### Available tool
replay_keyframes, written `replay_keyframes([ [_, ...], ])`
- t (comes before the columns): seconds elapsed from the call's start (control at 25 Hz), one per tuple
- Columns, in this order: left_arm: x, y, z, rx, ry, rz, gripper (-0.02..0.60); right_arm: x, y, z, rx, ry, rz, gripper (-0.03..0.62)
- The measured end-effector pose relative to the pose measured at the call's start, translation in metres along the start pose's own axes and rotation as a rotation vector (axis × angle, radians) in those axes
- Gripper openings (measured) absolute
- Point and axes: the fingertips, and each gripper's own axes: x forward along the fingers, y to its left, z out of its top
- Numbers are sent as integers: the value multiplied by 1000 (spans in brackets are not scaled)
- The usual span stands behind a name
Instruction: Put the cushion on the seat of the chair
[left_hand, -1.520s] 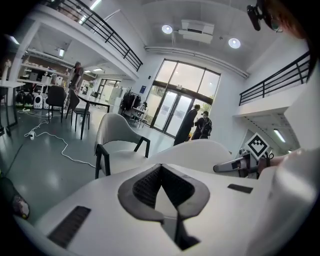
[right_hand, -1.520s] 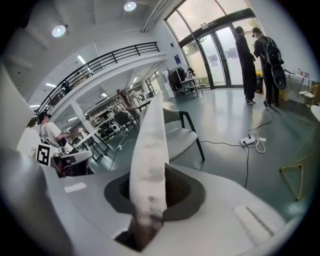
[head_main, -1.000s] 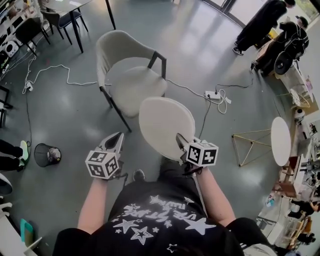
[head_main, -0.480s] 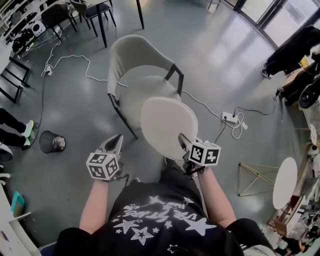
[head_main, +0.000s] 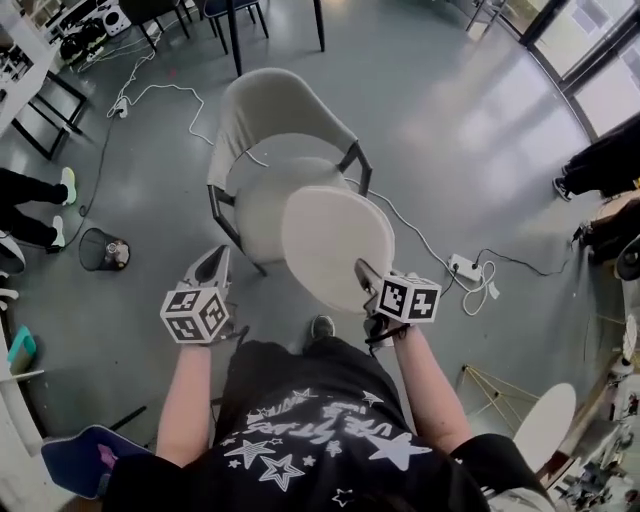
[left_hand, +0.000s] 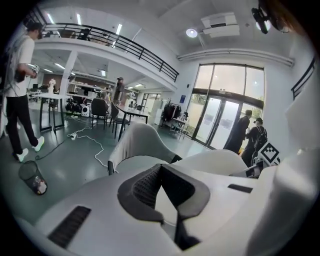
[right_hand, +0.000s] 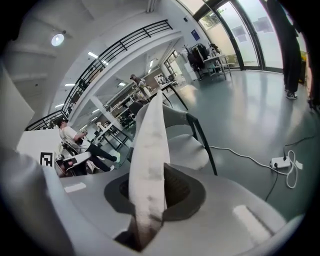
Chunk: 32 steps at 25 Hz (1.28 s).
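Observation:
A round off-white cushion (head_main: 335, 245) hangs in the air in front of me, gripped at its near rim by my right gripper (head_main: 363, 270), which is shut on it. Seen from the right gripper view the cushion (right_hand: 150, 145) stands edge-on between the pads. Just beyond it is the pale upholstered chair (head_main: 275, 120) with dark legs; in the head view the cushion overlaps the front of the chair's seat (head_main: 262, 200). My left gripper (head_main: 212, 262) is off to the left of the cushion, shut and holding nothing. In the left gripper view the chair (left_hand: 137, 145) and cushion (left_hand: 215, 160) lie ahead.
A small black bin (head_main: 103, 250) stands on the grey floor to the left. A white cable runs under the chair to a power strip (head_main: 465, 268) on the right. Black table legs (head_main: 235, 35) are behind the chair. A person's legs (head_main: 30, 190) are at far left.
The chair has come closer and more central in the head view. Both grippers moved toward it, and the cushion, still held by the right gripper, now overlaps the seat's front.

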Motion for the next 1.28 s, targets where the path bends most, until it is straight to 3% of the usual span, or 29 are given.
replay_keyframes([
  [0.28,2,3,0,-100,-32,96,9,47,-9,13,28,121,53,64],
  [0.44,10,22,-8,-101,-1,118,9,79,9,16,18,167,86,66],
  [0.72,42,62,-9,-154,29,100,9,120,36,18,-39,251,101,66],
  [1.28,110,137,10,-157,98,1,9,203,74,44,-110,350,92,64],
])
